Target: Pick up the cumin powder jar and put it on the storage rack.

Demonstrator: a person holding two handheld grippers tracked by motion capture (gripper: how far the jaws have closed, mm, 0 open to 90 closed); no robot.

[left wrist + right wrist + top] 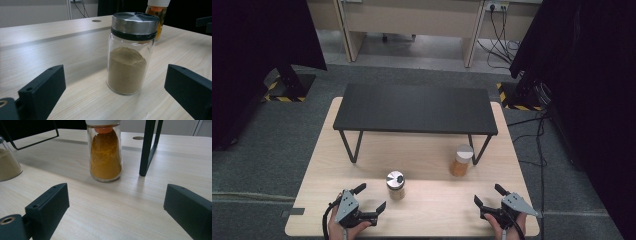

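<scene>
Pale wood-grain rectangular worktop (362,210), with a black flat-topped metal riser shelf on thin wire legs (414,108) standing across its far half.

Your two hands sit at the near edge: left claw (373,197) by the near-left corner, right claw (486,195) by the near-right corner. Both point toward the far edge. Each claw is spread wide, nothing between the jaws, nothing touched.

Clear glass jar with a white cap and orange-yellow powder (461,160) stands upright on the right half of the worktop, just beside the shelf's front-right leg, apart from it. In the right gripper view this jar (105,152) is straight ahead of your right claw, well clear of the jaws, with the leg (147,147) next to it.

Clear glass jar with a brushed steel lid and tan powder (395,185) stands upright near the middle of the near half, closer to the near edge than the orange one. In the left gripper view it (130,53) sits ahead of your left claw, near the jaws but apart, roughly half full.
</scene>
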